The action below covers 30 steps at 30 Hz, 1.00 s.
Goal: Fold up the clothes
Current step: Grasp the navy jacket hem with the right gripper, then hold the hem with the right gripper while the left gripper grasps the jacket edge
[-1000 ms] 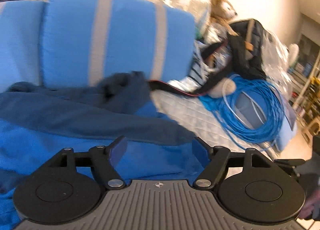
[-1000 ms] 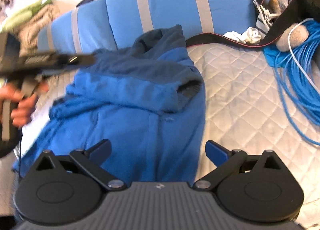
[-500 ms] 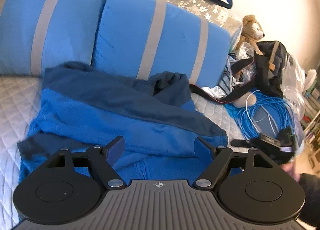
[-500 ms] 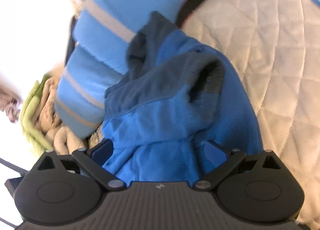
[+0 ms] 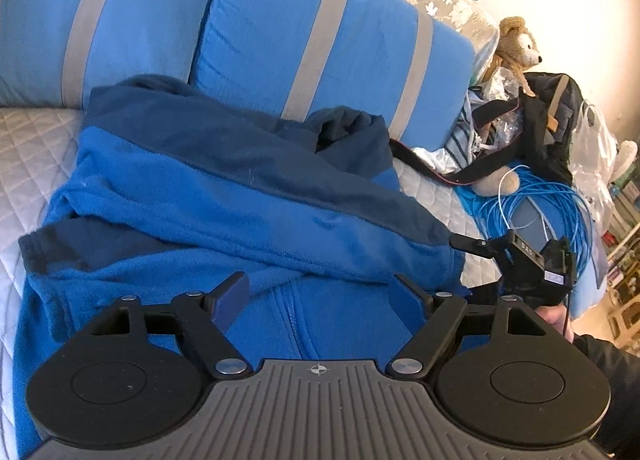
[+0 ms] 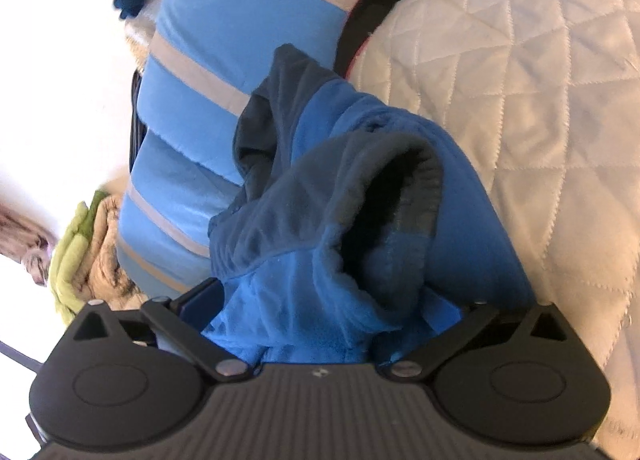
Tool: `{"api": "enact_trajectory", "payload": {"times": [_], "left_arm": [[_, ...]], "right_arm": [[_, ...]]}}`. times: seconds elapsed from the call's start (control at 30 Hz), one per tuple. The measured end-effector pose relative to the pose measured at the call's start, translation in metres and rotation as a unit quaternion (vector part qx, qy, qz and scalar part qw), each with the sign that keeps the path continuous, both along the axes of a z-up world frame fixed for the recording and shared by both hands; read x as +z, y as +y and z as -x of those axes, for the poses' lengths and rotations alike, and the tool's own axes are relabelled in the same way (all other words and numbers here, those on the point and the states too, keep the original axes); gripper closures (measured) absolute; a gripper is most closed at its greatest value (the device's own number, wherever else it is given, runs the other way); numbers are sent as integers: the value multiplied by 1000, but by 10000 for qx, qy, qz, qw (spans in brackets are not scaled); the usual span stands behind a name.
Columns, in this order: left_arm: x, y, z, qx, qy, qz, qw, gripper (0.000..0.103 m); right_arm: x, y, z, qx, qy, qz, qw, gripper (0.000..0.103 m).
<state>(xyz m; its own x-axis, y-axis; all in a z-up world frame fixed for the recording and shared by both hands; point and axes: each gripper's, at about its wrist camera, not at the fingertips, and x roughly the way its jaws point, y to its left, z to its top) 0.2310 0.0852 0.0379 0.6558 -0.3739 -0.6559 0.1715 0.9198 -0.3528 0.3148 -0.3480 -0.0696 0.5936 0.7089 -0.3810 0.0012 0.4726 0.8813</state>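
Note:
A blue fleece jacket (image 5: 224,204) with navy shoulders lies crumpled on the quilted bed, sleeves folded across its zipped front. My left gripper (image 5: 320,296) hangs open and empty just above the jacket's lower front. My right gripper (image 6: 320,300) sits tilted at the jacket's right side, also visible in the left wrist view (image 5: 524,260). Its jaws stand wide with the sleeve cuff (image 6: 400,196) and bunched blue fabric (image 6: 304,300) between them; the fingertips are hidden by cloth, so I cannot tell if they grip.
Two blue pillows with grey stripes (image 5: 320,36) lean behind the jacket. To the right lie a coil of blue cable (image 5: 540,208), a black bag (image 5: 552,120), a teddy bear (image 5: 516,44) and plastic bags. The quilted bedcover (image 6: 520,60) spreads right of the jacket.
My right gripper has rolled sideways and pushed in against the sleeve cuff, so fabric now fills its jaws. My left gripper has pulled back and up, showing the whole jacket.

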Motion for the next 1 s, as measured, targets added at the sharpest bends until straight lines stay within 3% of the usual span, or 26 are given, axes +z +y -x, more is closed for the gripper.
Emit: {"api": "enact_trajectory", "payload": {"times": [0.07, 0.1, 0.17, 0.33, 0.53, 0.63, 0.7, 0.73, 0.8, 1.0], "left_arm": [[-1, -1, 0, -7, 15, 25, 10000, 27], [-1, -1, 1, -25, 7, 27, 10000, 27], [-1, 0, 3, -62, 11, 32, 10000, 27], [-2, 5, 8, -92, 70, 44, 9999, 27], [-2, 11, 17, -60, 106, 40, 9999, 27], [-2, 15, 17, -85, 83, -45, 9999, 27], [-5, 18, 18, -89, 94, -87, 9999, 27], [-7, 20, 18, -126, 98, -108, 9998, 27], [-11, 24, 20, -137, 51, -324, 9994, 27], [-22, 44, 15, 12, -342, -1190, 9923, 27]], "right_arm": [[2, -2, 0, 9, 16, -2, 10000, 10], [2, -4, 0, 4, 35, -28, 10000, 20], [3, -13, 2, -59, 129, -253, 9996, 26], [18, -16, 4, 170, -265, -420, 9986, 27], [3, -1, -1, 133, -54, -111, 9998, 30], [-2, -4, -2, -106, 3, -250, 9996, 46], [-2, -8, -1, -176, 58, -308, 9994, 76], [-1, -10, -1, -176, 67, -300, 9994, 80], [13, -10, -1, -152, -19, -185, 9997, 85], [66, -6, -4, -31, -341, 139, 9993, 86]]}}
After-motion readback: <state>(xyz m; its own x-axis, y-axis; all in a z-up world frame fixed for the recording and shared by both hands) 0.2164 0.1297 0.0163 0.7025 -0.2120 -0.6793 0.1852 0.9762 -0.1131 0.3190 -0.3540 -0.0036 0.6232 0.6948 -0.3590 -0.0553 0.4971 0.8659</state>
